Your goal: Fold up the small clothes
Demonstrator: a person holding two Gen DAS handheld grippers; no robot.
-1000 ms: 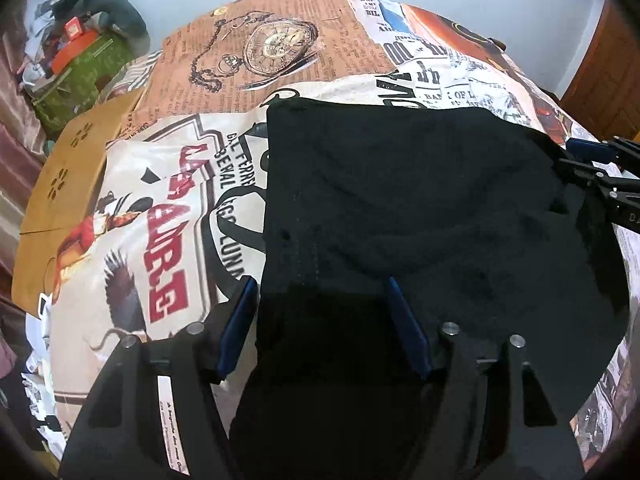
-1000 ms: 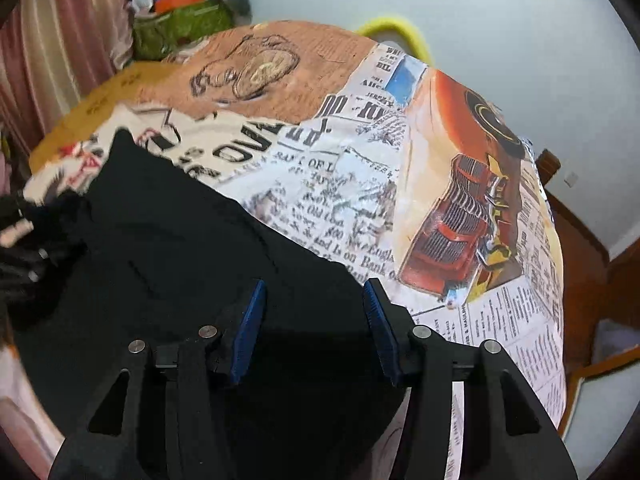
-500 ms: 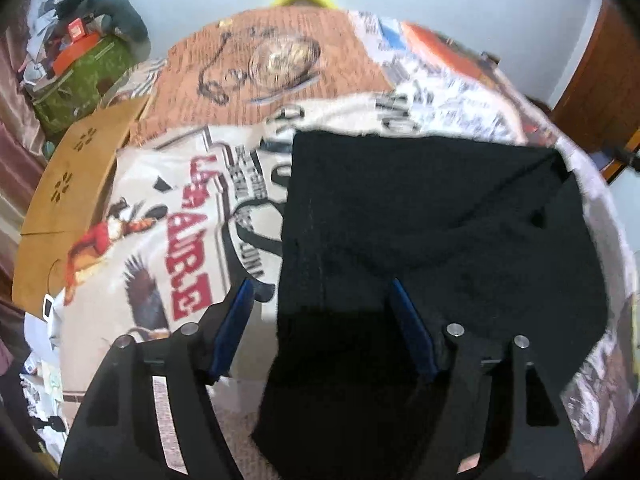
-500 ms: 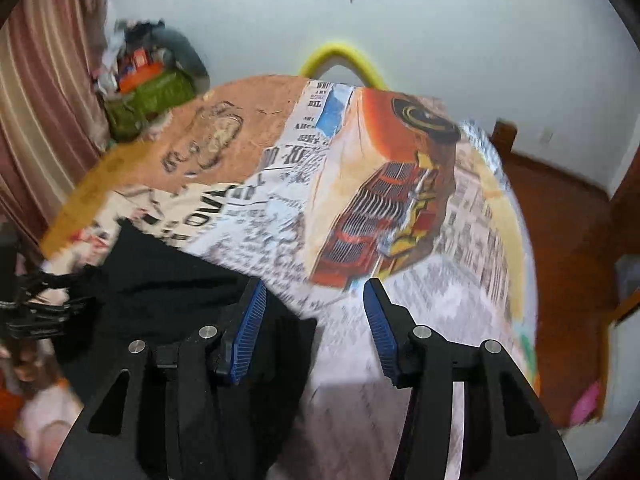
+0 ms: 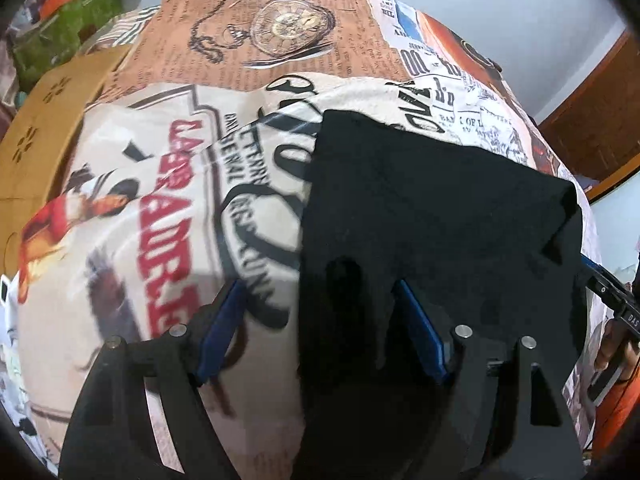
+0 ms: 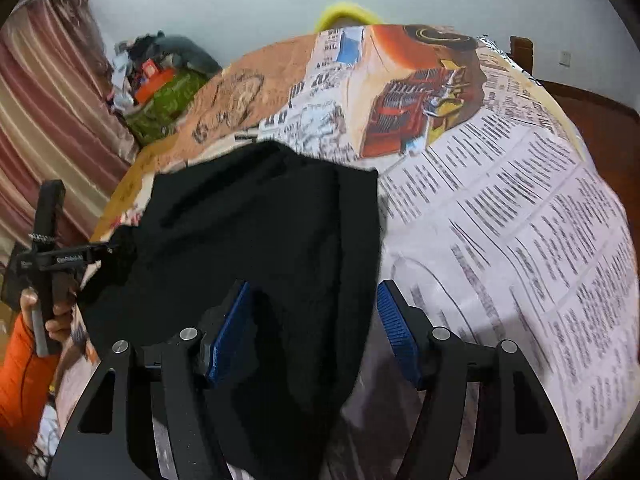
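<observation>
The black garment point(image 5: 432, 216) lies spread flat on the printed cloth point(image 5: 160, 184) covering the surface, ready for folding. The left hand-held gripper point(image 5: 320, 328) and right hand-held gripper point(image 6: 314, 328) have just been opening; wide now, each straddles a near edge of the garment, unpinched.

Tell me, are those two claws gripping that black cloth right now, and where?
Neither is. The left gripper and right gripper have just been opening; their blue pads stand apart over the black garment lying on the printed tablecloth, pressing nothing.
</observation>
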